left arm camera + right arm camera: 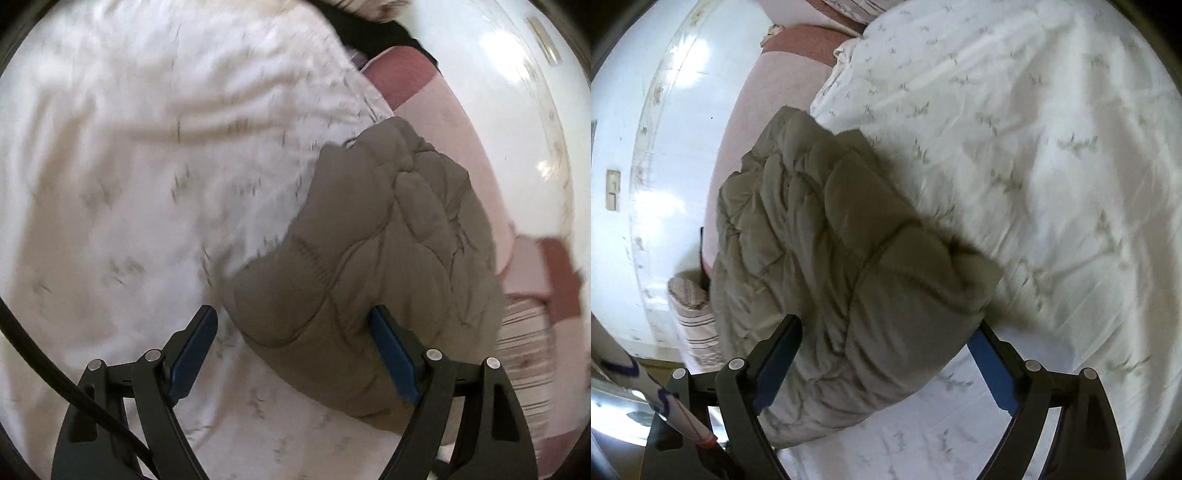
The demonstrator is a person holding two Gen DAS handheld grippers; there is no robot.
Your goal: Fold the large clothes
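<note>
A khaki quilted puffer jacket [373, 258] lies bundled on a white bed cover with a small grey print [140, 177]. My left gripper [293, 328] is open. Its right finger [391, 350] touches the jacket's near edge; its left finger hangs over the cover. In the right wrist view the same jacket [842, 258] lies between the spread fingers of my right gripper [886, 339], which is open, with the bundle reaching down between the blue pads. The bed cover [1015, 155] fills the right side.
A pink and dark red blanket [436, 99] runs along the bed's far edge, also in the right wrist view [768, 96]. A striped pillow [694, 317] lies beside the jacket. A white wall [635, 147] stands behind. A black cable [55, 373] crosses the left gripper.
</note>
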